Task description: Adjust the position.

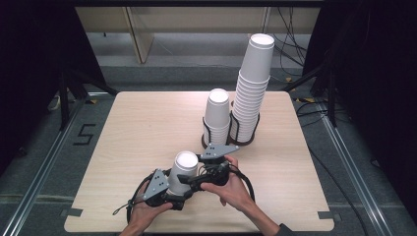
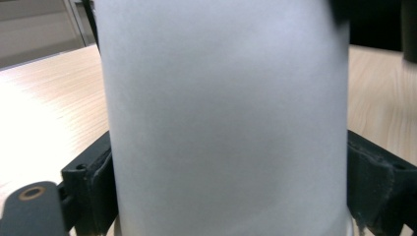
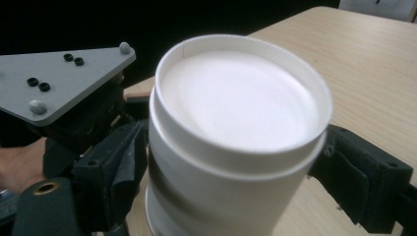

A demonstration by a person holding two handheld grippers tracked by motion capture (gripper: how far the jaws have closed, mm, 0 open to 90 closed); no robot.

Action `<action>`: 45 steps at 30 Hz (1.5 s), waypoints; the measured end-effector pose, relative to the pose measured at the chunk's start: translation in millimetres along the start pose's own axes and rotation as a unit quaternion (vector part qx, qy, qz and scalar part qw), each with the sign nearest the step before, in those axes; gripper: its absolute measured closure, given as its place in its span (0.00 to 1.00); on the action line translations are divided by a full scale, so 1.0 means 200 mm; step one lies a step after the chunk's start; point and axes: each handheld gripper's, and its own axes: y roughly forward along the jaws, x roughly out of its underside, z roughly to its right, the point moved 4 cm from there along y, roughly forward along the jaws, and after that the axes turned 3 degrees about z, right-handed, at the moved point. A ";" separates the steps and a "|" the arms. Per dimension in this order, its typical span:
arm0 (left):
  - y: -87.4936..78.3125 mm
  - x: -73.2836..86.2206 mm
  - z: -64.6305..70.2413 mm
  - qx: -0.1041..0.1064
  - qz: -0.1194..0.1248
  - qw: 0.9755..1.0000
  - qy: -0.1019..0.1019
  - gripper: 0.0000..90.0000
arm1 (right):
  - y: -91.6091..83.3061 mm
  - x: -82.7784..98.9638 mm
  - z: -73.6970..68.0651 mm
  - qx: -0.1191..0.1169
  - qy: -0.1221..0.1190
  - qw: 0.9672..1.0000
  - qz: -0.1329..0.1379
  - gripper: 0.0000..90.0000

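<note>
Desk: left half bare, plenty of room there. Tall cup stack and short stack sit in black holders at rear right, well apart from the hands. Inverted paper cups, nested, are near the front edge between both claws. Left claw is clamped low on the cup wall; right claw straddles the upper cup, pads at the wall, grip looks closed on it. Risks, my read: squeeze dents the thin wall; pulling skewed jams the nested pair; a slip near the front edge drops a cup off the desk.
</note>
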 end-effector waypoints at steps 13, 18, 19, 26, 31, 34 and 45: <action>0.01 0.02 0.09 0.042 -0.086 0.991 0.096 0.12 | -0.07 0.06 0.01 -0.039 -0.012 0.997 -0.066 0.19; 0.01 0.02 0.11 0.057 -0.090 0.988 0.110 0.12 | -0.05 0.09 0.01 -0.070 -0.008 0.995 -0.074 0.24; 0.01 0.02 0.11 0.057 -0.090 0.988 0.110 0.11 | -0.05 0.09 0.01 -0.070 -0.008 0.995 -0.074 0.24; 0.01 0.00 0.10 0.044 0.005 0.997 0.061 0.05 | -0.09 0.04 0.03 -0.077 0.018 0.996 -0.038 0.26; -0.02 -0.04 0.09 0.047 0.069 0.996 0.025 0.03 | -0.15 0.00 0.07 -0.090 0.070 0.993 0.004 0.27; -0.03 -0.04 0.09 0.048 0.077 0.996 0.023 0.03 | -0.17 0.00 0.07 -0.092 0.081 0.993 0.005 0.26; -0.03 -0.05 0.06 0.060 0.041 0.996 0.046 0.12 | -0.16 0.01 0.08 -0.092 0.083 0.992 0.003 0.25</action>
